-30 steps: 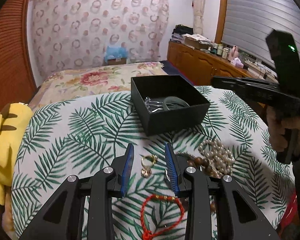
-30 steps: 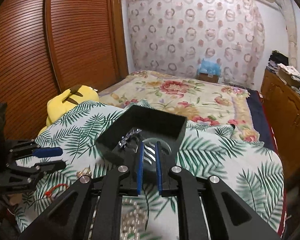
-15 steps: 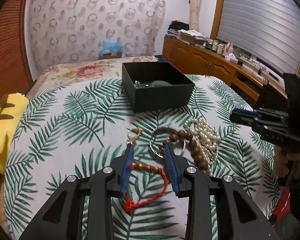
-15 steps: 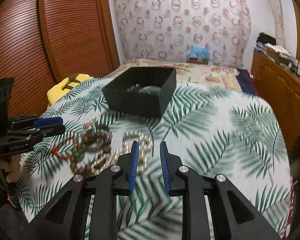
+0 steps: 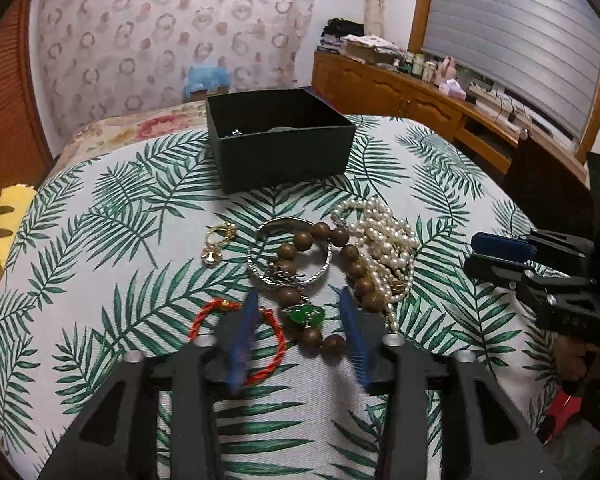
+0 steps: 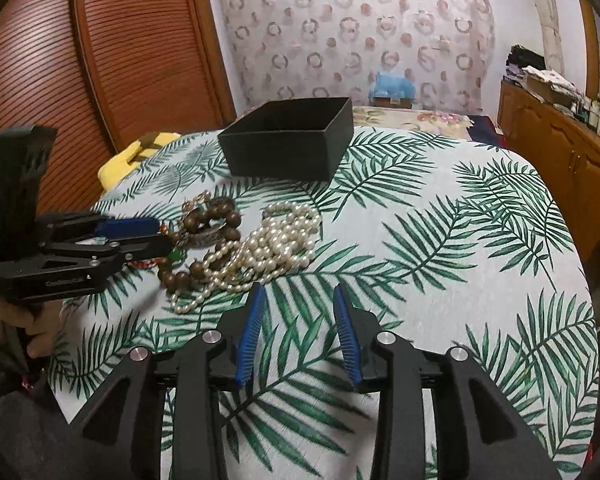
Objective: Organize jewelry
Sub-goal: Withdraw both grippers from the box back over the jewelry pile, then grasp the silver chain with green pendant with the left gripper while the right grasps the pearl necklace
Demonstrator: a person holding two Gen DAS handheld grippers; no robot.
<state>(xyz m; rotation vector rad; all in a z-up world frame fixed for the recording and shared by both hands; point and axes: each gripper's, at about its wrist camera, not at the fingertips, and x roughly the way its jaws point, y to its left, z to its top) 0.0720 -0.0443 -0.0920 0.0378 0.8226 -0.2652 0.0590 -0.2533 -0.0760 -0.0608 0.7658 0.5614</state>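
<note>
One black box [image 5: 280, 140] on the palm-leaf cloth [image 5: 100, 208]; nearer than the box, one pearl necklace [image 5: 384, 236], one wooden-bead bracelet [image 5: 332, 276] with a green pendant [image 5: 305, 315], one silver bangle [image 5: 288, 254], one red cord bracelet [image 5: 240, 340], one gold earring [image 5: 218, 240]. Left gripper [image 5: 300, 334] wide open, empty, straddling the green pendant. Right gripper [image 6: 298, 330] wide open, empty, just beside the pearls, away from the box.

Before you: matt black box [image 5: 284, 152], glossy pearl strand [image 5: 384, 236], smooth wooden beads [image 5: 332, 236], shiny metal bangle [image 5: 290, 254], red cord bracelet [image 5: 278, 344], printed cloth surface [image 5: 100, 208].
</note>
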